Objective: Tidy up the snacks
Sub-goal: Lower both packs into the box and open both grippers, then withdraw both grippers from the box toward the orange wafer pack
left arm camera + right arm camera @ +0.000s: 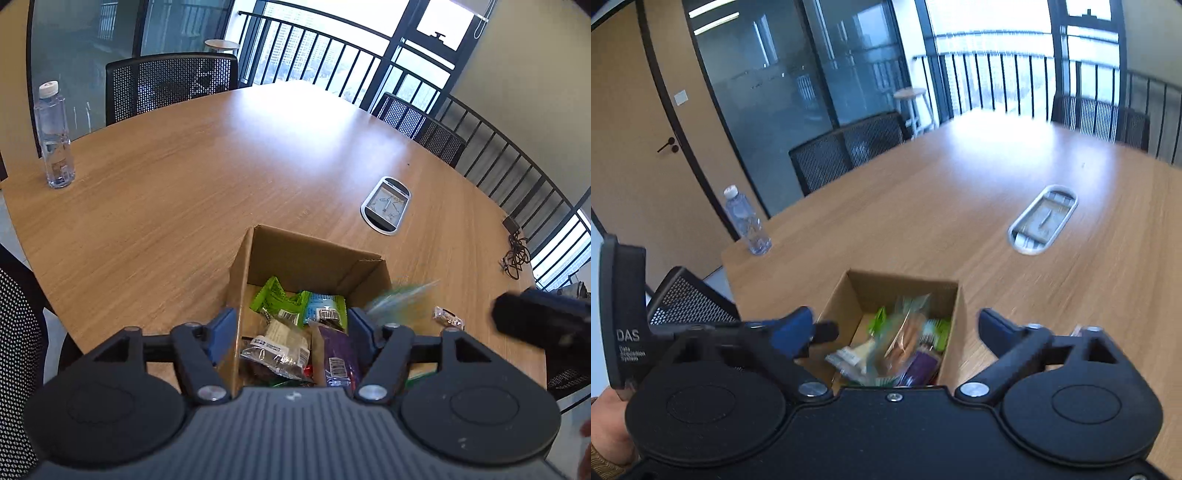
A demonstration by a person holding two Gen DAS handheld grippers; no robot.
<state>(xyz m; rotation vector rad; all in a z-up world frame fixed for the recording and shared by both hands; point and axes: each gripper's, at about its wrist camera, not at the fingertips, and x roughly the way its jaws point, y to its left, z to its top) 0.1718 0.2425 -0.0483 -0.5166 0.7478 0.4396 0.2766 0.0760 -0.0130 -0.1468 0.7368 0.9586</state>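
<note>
An open cardboard box (310,254) (955,306) stands on the wooden table and holds several snack packets, green, blue, purple and clear. My left gripper (291,325) is open, its blue fingers astride the box's near end. My right gripper (895,328) is open above the box. A blurred clear packet with a green edge (905,339) is in the air between its fingers, over the box; in the left wrist view it shows as a green blur (399,301) at the box's right wall. A small clear-wrapped snack (447,316) lies on the table right of the box.
A water bottle (54,136) (748,221) stands at the table's far left. A silver cable hatch (386,205) (1043,219) is set in the table beyond the box. Black cables (515,254) lie at the right edge. Mesh chairs (170,83) surround the table.
</note>
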